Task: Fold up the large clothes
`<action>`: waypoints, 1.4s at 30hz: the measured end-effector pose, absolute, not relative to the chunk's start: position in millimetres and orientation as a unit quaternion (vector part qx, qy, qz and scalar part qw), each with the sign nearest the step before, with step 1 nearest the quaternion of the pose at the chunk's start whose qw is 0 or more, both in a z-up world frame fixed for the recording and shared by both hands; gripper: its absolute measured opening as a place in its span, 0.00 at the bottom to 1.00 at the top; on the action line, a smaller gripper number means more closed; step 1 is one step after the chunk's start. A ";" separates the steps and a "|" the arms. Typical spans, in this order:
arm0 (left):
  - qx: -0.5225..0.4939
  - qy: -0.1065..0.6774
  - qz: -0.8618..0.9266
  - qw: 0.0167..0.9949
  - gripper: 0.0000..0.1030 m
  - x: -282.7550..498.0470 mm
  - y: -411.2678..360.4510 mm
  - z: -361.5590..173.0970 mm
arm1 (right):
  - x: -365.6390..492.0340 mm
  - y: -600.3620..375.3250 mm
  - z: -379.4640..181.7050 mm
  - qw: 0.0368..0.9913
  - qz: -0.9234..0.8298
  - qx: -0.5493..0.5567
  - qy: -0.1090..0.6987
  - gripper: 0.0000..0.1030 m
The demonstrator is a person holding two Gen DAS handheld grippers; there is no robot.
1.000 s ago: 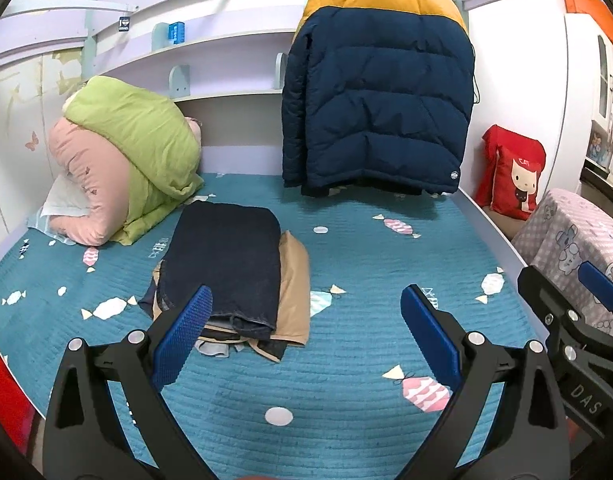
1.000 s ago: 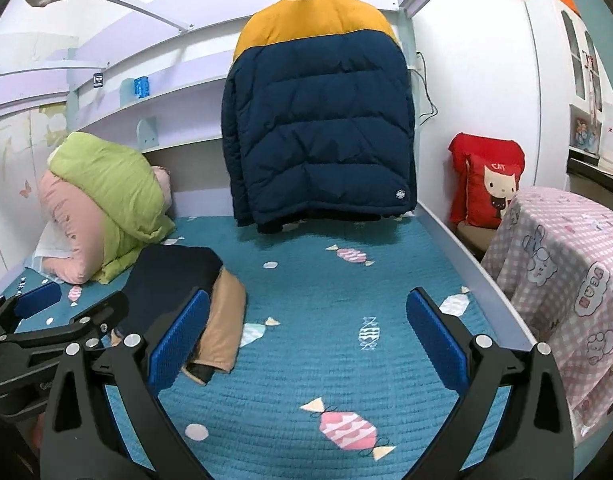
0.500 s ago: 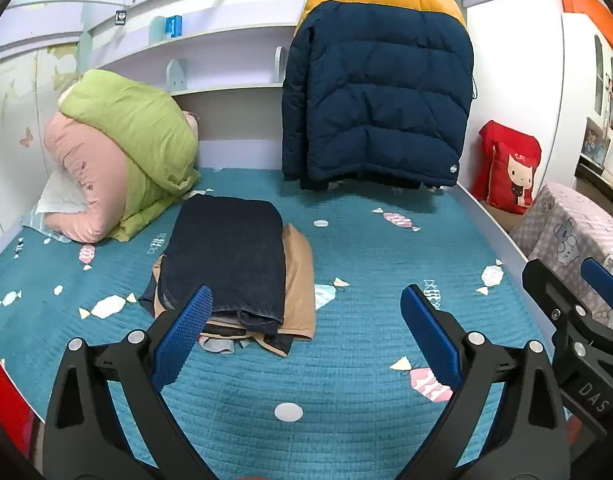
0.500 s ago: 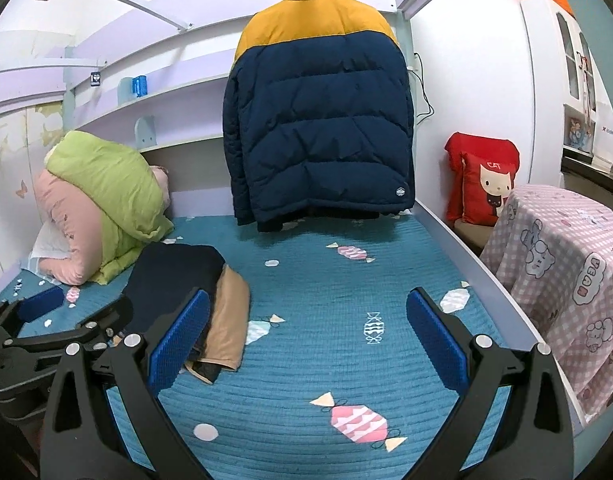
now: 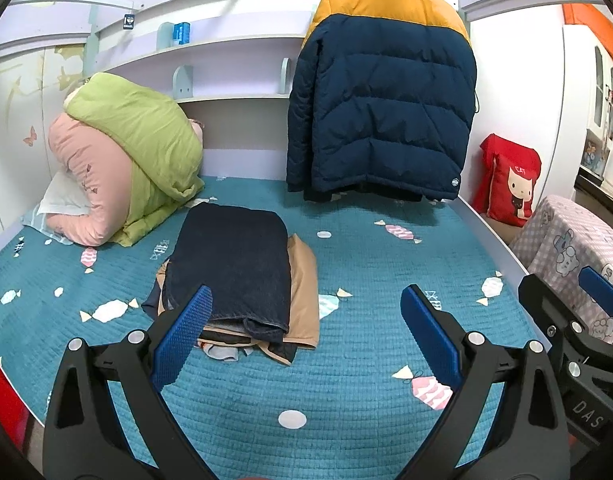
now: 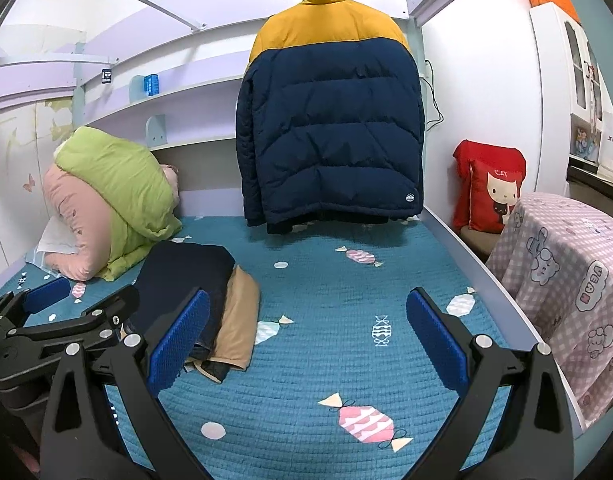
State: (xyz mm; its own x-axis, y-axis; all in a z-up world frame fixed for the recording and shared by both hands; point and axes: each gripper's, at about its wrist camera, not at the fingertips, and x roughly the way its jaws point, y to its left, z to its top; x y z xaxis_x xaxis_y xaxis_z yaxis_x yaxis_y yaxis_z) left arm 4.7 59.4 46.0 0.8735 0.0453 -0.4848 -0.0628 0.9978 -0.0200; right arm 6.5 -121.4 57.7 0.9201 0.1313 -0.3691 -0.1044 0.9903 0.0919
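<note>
A navy and yellow puffer jacket [image 5: 380, 112] [image 6: 330, 136] hangs on a hanger over the far end of the bed. A pile of folded clothes [image 5: 234, 264] [image 6: 194, 292], dark denim on top of tan fabric, lies on the teal bedspread [image 5: 366, 272] [image 6: 326, 320] left of centre. My left gripper [image 5: 304, 312] hovers open above the near bedspread, its left pad just in front of the pile. My right gripper [image 6: 308, 320] is open too, to the right of the pile, empty. Each gripper shows at the edge of the other's view.
A rolled pink and green duvet [image 5: 122, 172] [image 6: 106, 204] fills the far left corner. A red cat cushion [image 5: 510, 180] [image 6: 490, 188] and a pink checked cloth-covered stand [image 5: 578, 240] [image 6: 566, 272] sit beside the bed's right edge. Shelves [image 5: 226, 44] run along the back wall.
Both grippers have risen and tilted up a little, so the jacket and pile sit slightly lower in view. Both stay open and empty.
</note>
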 end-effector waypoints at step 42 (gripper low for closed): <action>-0.008 0.255 0.026 0.966 0.93 7.6 61.1 44.4 | 9.5 -128.1 57.6 0.982 0.057 0.042 0.176 0.93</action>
